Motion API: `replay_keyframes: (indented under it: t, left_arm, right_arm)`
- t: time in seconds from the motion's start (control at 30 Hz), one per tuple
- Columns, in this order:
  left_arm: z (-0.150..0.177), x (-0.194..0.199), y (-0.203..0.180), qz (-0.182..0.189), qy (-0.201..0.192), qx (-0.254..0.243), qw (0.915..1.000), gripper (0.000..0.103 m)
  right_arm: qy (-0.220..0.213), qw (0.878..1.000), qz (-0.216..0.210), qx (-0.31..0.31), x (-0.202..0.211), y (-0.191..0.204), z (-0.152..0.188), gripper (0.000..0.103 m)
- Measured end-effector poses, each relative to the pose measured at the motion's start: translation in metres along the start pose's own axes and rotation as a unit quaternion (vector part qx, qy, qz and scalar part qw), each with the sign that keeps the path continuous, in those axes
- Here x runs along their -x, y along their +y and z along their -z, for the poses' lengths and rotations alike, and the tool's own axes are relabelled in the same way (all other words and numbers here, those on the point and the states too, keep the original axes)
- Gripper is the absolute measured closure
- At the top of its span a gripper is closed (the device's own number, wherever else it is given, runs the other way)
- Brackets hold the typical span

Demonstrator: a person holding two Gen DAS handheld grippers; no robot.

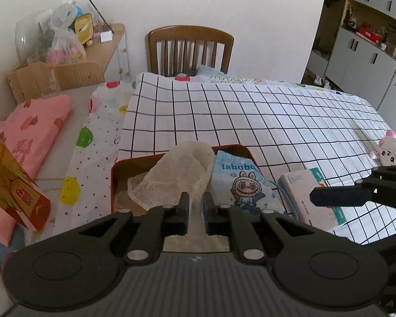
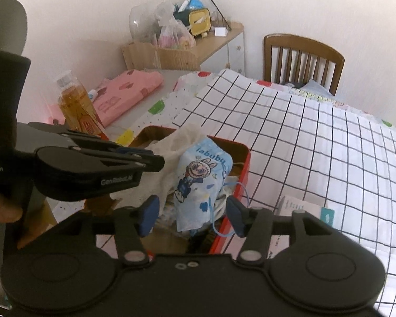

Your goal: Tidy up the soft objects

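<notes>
1. The sorting looks partly done: a red tin (image 1: 113,174) on the grid-patterned cloth (image 1: 250,121) of the counter already has two soft things in it, and others lie outside it

2. Inside the tin sits a cream gauze cloth (image 1: 171,174), bunched and rising above the rim, with a pale blue labubu pouch (image 1: 240,182) leaning beside it on the right; its blue cord (image 2: 240,211) hangs over the tin's edge. What lies deeper under them is hard to make out

3. The left tongs (image 1: 196,206) stand nearly closed with a strip of the gauze cloth running between the fingers; the gap is narrow, and the pads appear to be just loosening on it, so I judge the cloth as barely held rather than firmly clamped

4. The right tongs (image 2: 192,215) are released, jaws well apart on either side of the pouch's lower end without pressing it; the pouch rests in the tin by itself

5. Left to do, as I judge it: a white-and-pink plush toy (image 1: 388,153) lies on the cloth well to the right of the tin, and a tissue pack (image 1: 303,192) rests just beside the tin

6. A folded pink towel (image 1: 34,129) and an amber bottle (image 2: 74,103) stand off to the left, apart from the tin
</notes>
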State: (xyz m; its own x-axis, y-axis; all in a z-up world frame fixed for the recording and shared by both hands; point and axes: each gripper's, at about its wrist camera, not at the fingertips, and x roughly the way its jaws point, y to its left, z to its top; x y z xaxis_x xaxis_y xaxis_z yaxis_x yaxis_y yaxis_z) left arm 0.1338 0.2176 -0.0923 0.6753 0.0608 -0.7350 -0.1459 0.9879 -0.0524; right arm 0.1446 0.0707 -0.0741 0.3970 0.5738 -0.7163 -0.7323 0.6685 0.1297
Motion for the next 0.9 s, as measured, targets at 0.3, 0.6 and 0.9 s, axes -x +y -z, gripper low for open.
replay_keyframes:
  t: [0.3, 0.6, 0.9]
  left_arm:
    - [0.002, 0.027, -0.011, -0.014, -0.036, -0.024, 0.999, 0.032]
    - [0.004, 0.055, -0.033, -0.039, -0.072, -0.024, 0.9963, 0.017]
    - [0.01, 0.076, -0.08, -0.056, -0.089, -0.025, 0.9941, 0.007]
  right_arm:
    - [-0.031, 0.999, 0.009, 0.0, 0.024, -0.003, 0.006, 0.039]
    - [-0.061, 0.998, -0.006, -0.003, 0.054, -0.022, 0.015, 0.03]
    - [-0.089, 0.996, -0.022, -0.01, 0.092, -0.055, 0.032, 0.015]
